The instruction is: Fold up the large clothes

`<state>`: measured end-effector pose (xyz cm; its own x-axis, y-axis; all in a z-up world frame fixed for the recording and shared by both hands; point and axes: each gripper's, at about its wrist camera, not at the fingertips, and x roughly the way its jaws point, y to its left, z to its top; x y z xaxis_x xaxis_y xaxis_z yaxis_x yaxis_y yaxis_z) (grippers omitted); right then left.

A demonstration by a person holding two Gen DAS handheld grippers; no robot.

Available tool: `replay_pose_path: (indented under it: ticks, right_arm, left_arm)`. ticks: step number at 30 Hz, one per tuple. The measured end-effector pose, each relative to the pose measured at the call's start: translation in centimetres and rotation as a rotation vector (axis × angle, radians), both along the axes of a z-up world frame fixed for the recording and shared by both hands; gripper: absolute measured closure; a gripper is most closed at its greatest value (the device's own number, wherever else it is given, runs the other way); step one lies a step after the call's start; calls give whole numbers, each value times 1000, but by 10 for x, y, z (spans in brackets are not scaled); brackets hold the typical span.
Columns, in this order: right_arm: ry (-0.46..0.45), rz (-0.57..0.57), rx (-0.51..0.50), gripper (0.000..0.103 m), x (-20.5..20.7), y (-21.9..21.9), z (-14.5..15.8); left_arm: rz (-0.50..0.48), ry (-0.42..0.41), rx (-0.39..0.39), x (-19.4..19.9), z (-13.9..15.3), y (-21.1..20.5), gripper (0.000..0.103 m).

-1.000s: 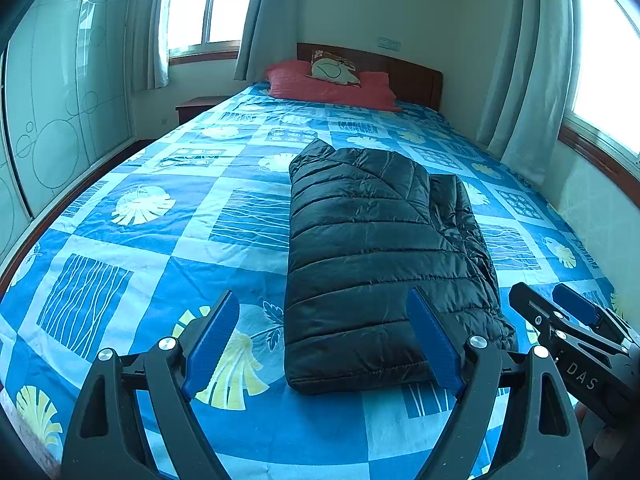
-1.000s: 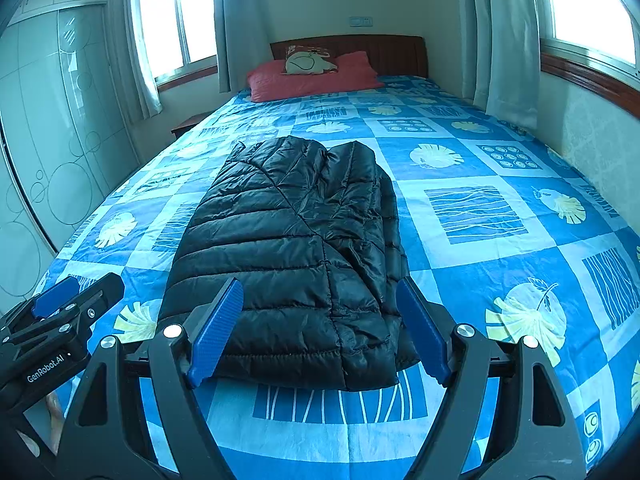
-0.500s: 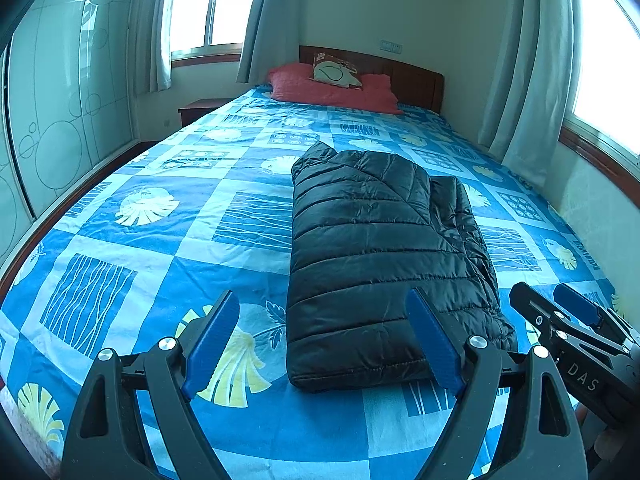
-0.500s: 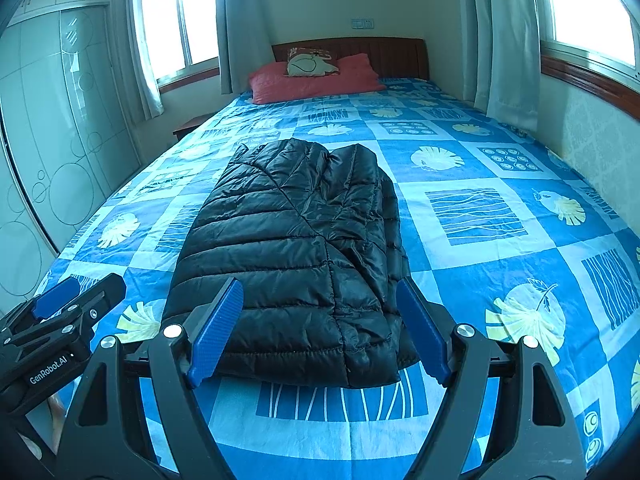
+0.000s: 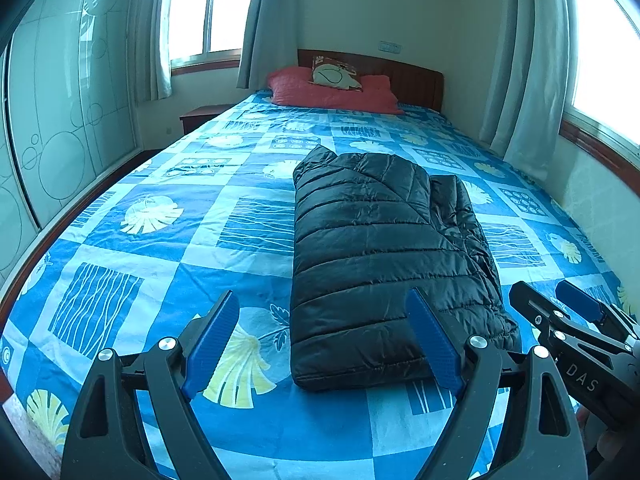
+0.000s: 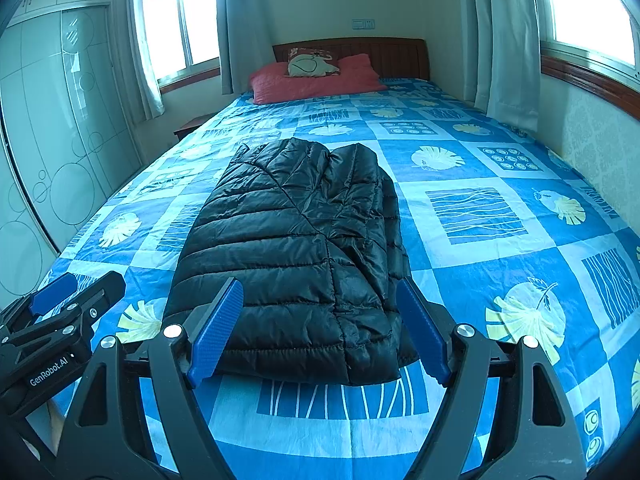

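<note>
A black quilted puffer jacket lies folded into a long rectangle on the blue patterned bed; it also shows in the right wrist view. My left gripper is open and empty, held above the bed's near end, at the jacket's near left corner. My right gripper is open and empty, held just short of the jacket's near edge. Each gripper shows in the other's view: the right one at the lower right, the left one at the lower left.
Red pillows and a cream cushion lie against the wooden headboard. A glass wardrobe stands on the left, a nightstand beside it. Curtained windows and a wall line the right side.
Both grippers have tilted up and drawn back slightly, so the jacket and bed sit lower in both views. The jacket has not moved. Both grippers stay open.
</note>
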<state>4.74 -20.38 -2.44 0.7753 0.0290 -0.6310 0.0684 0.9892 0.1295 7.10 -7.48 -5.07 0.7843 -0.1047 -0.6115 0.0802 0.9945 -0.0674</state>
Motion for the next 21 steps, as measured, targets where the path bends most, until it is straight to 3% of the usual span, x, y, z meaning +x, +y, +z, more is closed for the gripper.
replay_pose_path:
  ticks: [13,18,21]
  right_arm:
    - [7,6,3,24,-2,4,-4]
    - [13,7,10,24,0,-1,-8]
    - [18,5,18,24,2,-3,-10]
  left_arm:
    - [-13,37,5,3,-9,-4,16]
    - [-16,5,61,1,-13,-10,16]
    - [-9,-10,50,3,-14,-9,16]
